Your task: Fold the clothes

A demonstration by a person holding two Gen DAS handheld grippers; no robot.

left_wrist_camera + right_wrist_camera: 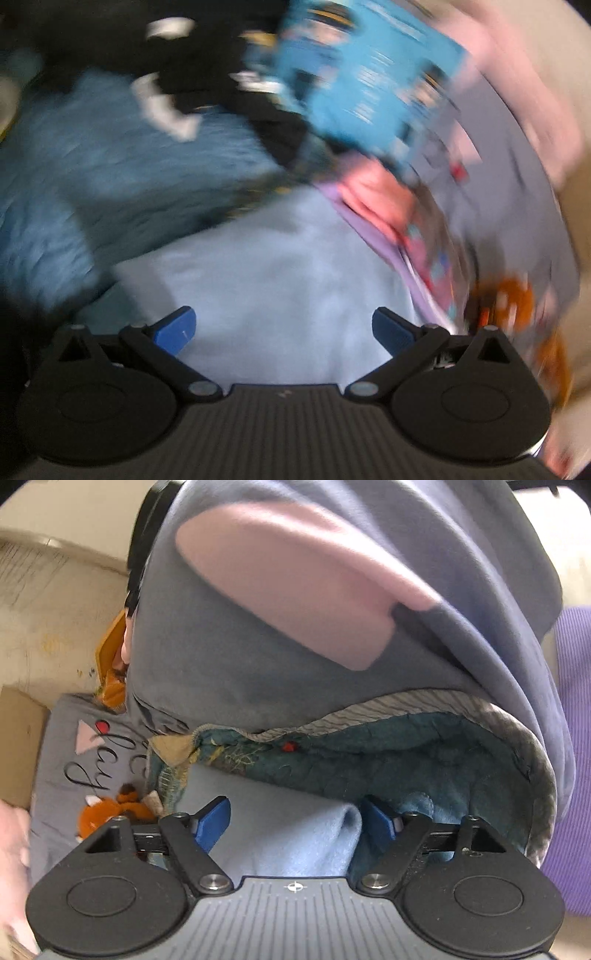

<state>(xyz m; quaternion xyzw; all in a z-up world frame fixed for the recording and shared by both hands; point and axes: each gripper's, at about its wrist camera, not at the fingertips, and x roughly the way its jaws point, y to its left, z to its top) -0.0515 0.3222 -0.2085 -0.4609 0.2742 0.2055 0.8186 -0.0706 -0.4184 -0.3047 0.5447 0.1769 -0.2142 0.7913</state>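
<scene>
Pale blue fleece (280, 834) — soft, one rounded fold, slightly creased

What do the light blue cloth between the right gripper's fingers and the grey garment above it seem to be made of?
Light blue cloth: probably fleece; matte, faintly fuzzy surface, soft rounded fold. Grey garment: likely cotton jersey or sweatshirt knit; smooth, matte, drapes heavily, with a ribbed hem band.

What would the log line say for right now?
task: fold clothes | left gripper: open, over light blue cloth | right gripper: light blue fold between pads, grip unclear
</scene>
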